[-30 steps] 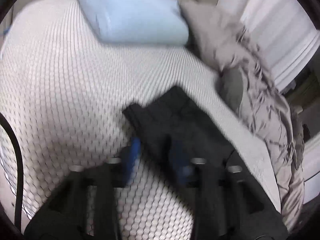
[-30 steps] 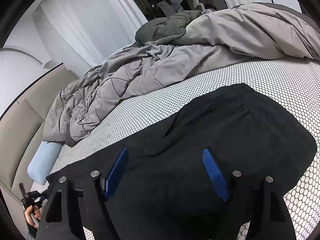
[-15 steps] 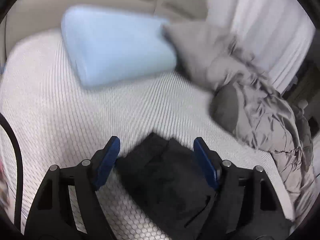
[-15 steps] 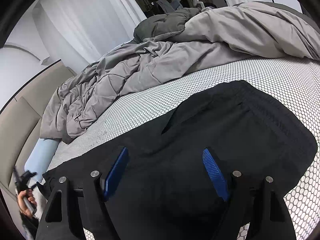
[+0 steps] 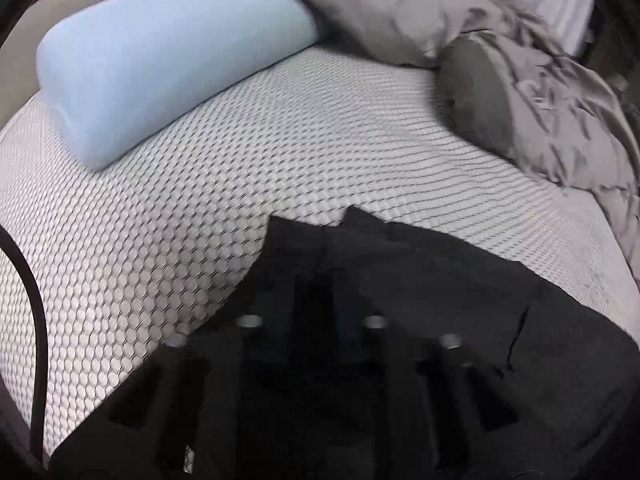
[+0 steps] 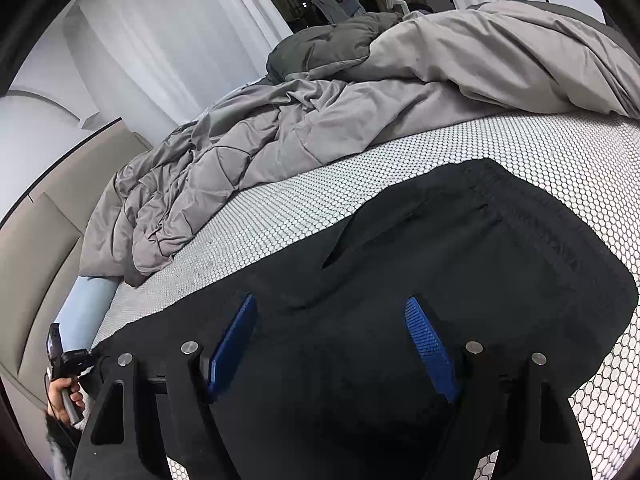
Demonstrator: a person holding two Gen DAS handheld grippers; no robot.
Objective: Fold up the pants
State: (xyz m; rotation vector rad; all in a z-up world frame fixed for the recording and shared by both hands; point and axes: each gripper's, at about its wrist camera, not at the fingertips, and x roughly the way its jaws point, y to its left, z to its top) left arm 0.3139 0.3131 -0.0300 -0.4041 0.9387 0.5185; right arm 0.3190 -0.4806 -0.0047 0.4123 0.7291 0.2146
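Moved: our left gripper [image 5: 312, 320], now clamped on pants [image 6: 400, 280] hem near mattress [image 5: 280, 140] edge; right gripper [image 6: 332, 344] gapes; fold can begin.

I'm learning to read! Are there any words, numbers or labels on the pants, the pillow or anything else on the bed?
None: no words, numbers or labels can be read.
Pants: plain black, no tag showing.
Pillow: plain light blue.
Blanket: plain grey.
Sheet: only a honeycomb pattern.

Matt black cloth pants [image 6: 460, 264] lie on a honeycomb-textured mattress cover [image 5: 280, 140].
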